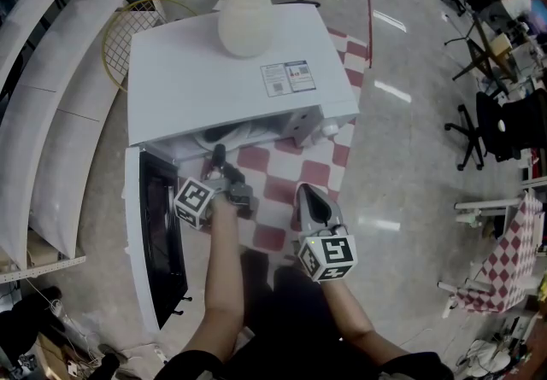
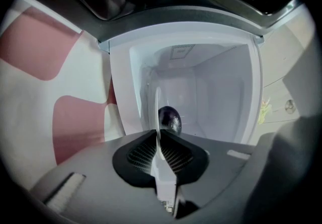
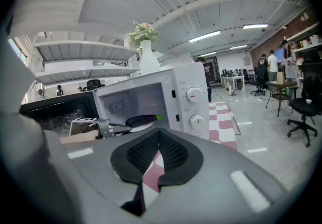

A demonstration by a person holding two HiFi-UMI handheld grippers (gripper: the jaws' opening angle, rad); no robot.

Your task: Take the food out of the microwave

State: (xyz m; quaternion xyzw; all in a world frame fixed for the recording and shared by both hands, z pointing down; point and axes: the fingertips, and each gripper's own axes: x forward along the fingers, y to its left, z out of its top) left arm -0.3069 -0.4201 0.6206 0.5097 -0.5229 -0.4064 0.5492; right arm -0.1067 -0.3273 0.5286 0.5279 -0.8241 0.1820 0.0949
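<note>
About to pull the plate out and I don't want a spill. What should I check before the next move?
1. The microwave door is swung open: ok.
2. The left claw is shut on the plate rim: ok.
3. The eggplant lies on the plate: ok.
4. How deep the rim sits in the left claw: cannot tell.
5. The right claw is shut and empty, free to help: ok.
</note>
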